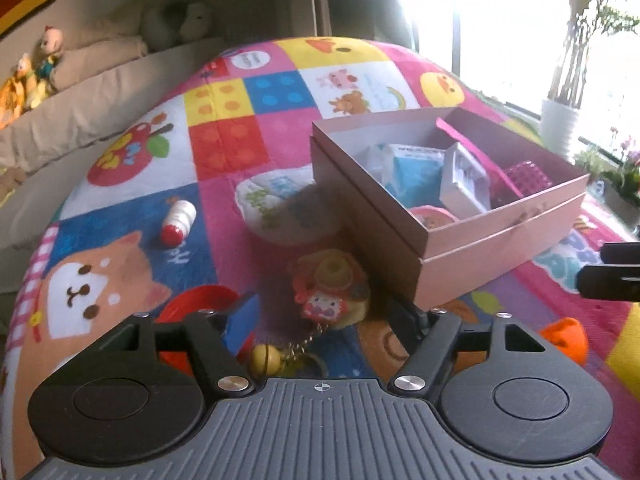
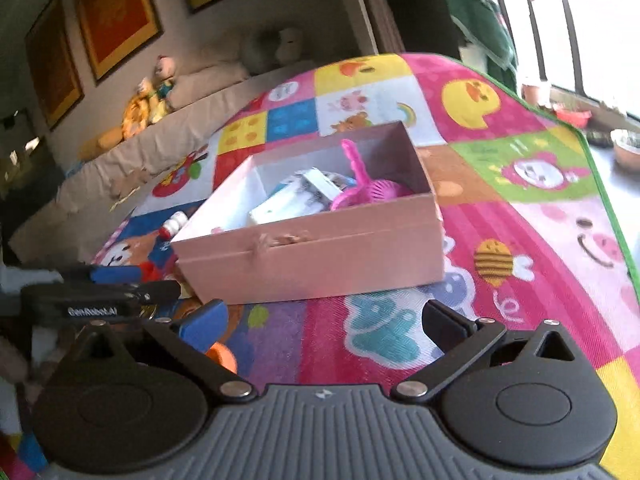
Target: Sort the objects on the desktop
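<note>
Pink box (image 1: 492, 240) just beyond the keychain (image 1: 330, 288); open mat (image 1: 228, 216) leftward.

Both fisheye views sit low and near over the patchwork mat (image 1: 224, 148), looking forward along their claws. The left view faces the pink box (image 1: 460, 216) from its corner, the right from its long side (image 2: 312, 256); they share box and mat.

Patchwork cartoon mat (image 1: 224, 184), beige sofa (image 1: 80, 112), framed pictures (image 2: 116, 12), potted plant (image 1: 560, 120)

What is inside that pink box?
The pink box holds a pink scoop, white packets and a blue packet. Its walls and those items cover whatever lies underneath.
</note>
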Motion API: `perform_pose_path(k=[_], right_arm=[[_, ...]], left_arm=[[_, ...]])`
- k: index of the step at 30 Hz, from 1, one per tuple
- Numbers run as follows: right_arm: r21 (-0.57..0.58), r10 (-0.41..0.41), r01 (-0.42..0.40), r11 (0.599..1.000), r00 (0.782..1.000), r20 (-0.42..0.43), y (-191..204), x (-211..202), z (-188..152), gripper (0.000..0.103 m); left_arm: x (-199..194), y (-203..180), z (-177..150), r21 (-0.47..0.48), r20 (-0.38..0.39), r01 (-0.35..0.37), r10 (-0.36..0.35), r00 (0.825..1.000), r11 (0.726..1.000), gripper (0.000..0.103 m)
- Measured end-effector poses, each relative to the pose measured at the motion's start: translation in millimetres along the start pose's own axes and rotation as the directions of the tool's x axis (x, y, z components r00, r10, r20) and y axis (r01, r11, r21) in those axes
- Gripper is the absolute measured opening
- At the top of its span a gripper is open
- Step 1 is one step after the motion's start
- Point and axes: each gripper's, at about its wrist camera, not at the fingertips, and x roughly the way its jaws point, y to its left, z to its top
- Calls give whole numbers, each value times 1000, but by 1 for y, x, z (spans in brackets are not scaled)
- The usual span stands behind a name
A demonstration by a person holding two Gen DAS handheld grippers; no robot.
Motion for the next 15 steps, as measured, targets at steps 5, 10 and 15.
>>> perform_pose_path(k=[5, 10, 15], right_arm=[[48, 14, -13, 999, 1000, -21, -7, 5, 0, 103], [95, 32, -28, 995, 999, -41, -13, 10, 0, 103], [100, 33, -29, 995, 999, -40, -14, 9, -1, 103]], left_arm=[[17, -1, 4, 5, -17, -5, 5, 1000, 1000, 74], [20, 1, 4, 10, -23, 17, -17, 1000, 1000, 50], [-10, -5, -12, 41, -26, 90, -89, 996, 995, 50]])
